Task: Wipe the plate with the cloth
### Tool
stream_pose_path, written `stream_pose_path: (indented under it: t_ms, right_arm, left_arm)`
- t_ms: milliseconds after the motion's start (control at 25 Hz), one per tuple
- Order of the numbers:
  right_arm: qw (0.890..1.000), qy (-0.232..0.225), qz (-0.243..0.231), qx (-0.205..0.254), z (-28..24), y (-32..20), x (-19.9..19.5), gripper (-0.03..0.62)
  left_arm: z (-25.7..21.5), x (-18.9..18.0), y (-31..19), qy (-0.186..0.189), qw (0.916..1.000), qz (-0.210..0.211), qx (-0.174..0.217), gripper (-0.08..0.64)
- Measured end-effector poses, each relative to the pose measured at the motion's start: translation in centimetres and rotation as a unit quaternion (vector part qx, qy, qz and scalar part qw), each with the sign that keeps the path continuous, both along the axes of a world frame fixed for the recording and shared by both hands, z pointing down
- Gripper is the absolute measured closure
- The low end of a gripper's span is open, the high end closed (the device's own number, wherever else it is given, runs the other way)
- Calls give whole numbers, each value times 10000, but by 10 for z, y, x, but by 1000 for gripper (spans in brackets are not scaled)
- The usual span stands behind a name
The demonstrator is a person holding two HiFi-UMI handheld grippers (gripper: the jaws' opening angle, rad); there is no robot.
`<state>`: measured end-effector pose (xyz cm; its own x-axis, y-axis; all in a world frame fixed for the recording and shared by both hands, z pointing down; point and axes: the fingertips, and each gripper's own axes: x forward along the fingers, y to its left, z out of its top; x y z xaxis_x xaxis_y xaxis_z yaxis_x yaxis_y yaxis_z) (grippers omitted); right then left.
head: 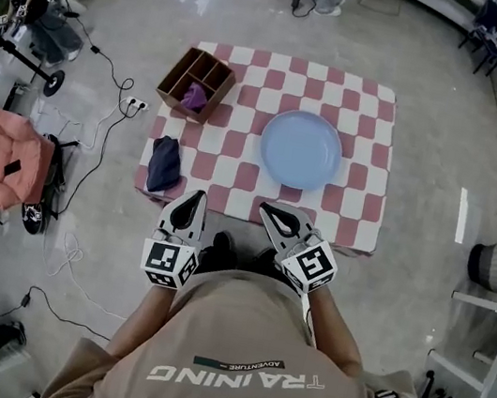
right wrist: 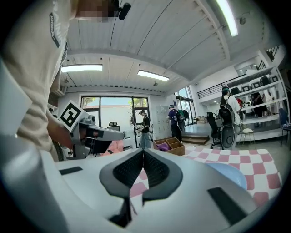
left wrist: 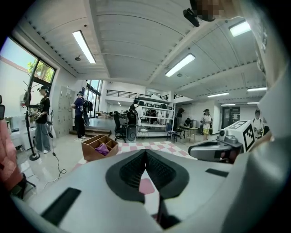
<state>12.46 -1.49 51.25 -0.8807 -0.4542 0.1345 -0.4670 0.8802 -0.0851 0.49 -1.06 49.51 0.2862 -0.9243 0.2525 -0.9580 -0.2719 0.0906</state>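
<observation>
While neither claw has reached the table [head: 366,128] in the head view, the left gripper [head: 193,201] and right gripper [head: 274,215] hover side by side at its near edge, both with jaws pressed together and nothing in them. The dark cloth [head: 165,164] lies bunched at the table's left edge, just ahead of the left gripper, and the plate [head: 301,149] sits bare near the middle, ahead of the right one. I judge the first risk to be there: a shut claw brought down on the cloth would only shove it, and it lies close enough to the edge to slide off. A box [head: 197,84] at the far left corner holds a purple thing [head: 194,96] that could be taken for the cloth by mistake. From the left gripper view, the 2 jaws meet at the tips with only checked table showing past them, the box [left wrist: 99,146] is ahead to the left, and the right gripper [left wrist: 213,149] is close on the right, so a sideways swing could knock the 2 together. From the right gripper view, the jaws are likewise closed and empty, and the plate [right wrist: 227,175] lies low to the right; if nothing steadies it, a hard wipe could push it across the table.
</observation>
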Motion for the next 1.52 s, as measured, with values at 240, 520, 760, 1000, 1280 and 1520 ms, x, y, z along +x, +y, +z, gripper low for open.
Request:
stream_pose_path:
  t_ms: [240,520,760,1000,1280,1520]
  right_arm:
    - [9997,124,-223,-33,1,7,-27,574]
    - [9991,385,-161,30,-2,14,-80,574]
    - [9984,557,-53,63,0,22,-137,574]
    - [9974,657,272,95,6,22,-182,574]
    - [9932,959,583,296,6,35,-202,574]
    - [9947,771,672,64,6,21,-198,574]
  left_arm:
    - [10,-29,7,150,9995,-282,-45,546]
    - [13,-77,4,289,9995,-98,40,546]
    - [8,-128,2,306,9993,143,168,546]
    - [14,-173,2,363,9982,443,172,546]
    - [35,-202,4,459,9971,610,-46,546]
    - [38,-199,-3,565,9972,481,-83,546]
